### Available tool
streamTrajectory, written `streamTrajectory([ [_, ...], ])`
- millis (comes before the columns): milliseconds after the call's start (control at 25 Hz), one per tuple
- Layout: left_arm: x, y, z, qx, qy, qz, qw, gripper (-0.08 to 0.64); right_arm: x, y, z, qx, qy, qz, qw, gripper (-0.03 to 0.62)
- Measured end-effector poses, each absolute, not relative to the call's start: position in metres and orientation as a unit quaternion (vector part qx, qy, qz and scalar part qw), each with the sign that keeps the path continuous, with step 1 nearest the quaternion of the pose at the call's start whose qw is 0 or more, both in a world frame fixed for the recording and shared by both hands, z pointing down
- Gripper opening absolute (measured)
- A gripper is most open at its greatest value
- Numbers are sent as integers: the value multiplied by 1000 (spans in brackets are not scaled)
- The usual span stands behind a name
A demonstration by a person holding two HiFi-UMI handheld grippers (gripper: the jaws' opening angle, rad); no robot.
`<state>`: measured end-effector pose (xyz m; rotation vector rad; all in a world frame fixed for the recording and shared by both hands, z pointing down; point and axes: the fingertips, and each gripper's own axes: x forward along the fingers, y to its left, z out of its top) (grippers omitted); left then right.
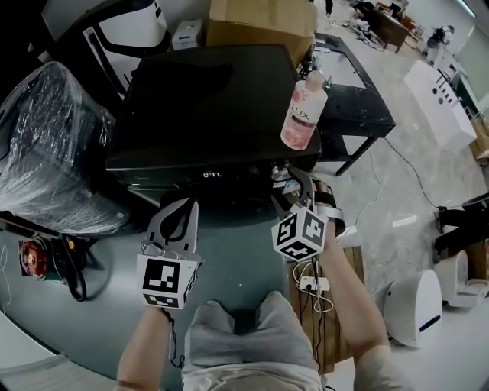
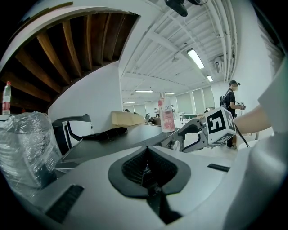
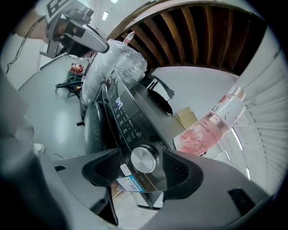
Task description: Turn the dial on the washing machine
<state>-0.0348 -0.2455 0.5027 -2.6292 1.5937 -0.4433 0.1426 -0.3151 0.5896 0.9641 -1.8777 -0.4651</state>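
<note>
The dark washing machine (image 1: 206,107) stands in front of me, its control panel (image 3: 123,119) along the front edge. In the right gripper view the silver dial (image 3: 144,159) sits between the jaws of my right gripper (image 3: 143,167). The jaws are open, one pad on each side of the dial with a small gap. In the head view my right gripper (image 1: 294,185) is at the panel's right end and hides the dial. My left gripper (image 1: 182,208) hangs left of it, off the machine, shut on nothing (image 2: 146,167).
A pink bottle (image 1: 303,111) stands on the machine's right top corner. A plastic-wrapped bundle (image 1: 53,145) is to the left, a cardboard box (image 1: 260,23) behind, a black table (image 1: 351,84) to the right. Cables and a red tool (image 1: 34,260) lie on the floor.
</note>
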Motion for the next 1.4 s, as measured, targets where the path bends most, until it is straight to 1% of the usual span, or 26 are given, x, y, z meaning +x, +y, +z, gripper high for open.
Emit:
streamTrajectory([
  [160,-39,-249,519,-847,512,-139,6,20,140,-320,602,382,-736,-240,505,314],
  [320,-39,-254,537,-848,512,-133,-10,20,143,-326,609,376,-682,-317,542,301],
  [520,-35,-259,553,-855,503,-124,-25,20,138,-335,614,370,-652,-368,551,301],
  [720,-39,-268,563,-855,504,-117,-28,20,134,-341,621,356,-609,-421,570,314],
  [1000,-47,-279,571,-852,513,-97,-37,20,132,-346,630,354,-580,-462,570,308],
  [1400,-47,-285,588,-848,515,-110,-54,20,137,-349,632,366,-573,-502,535,304],
])
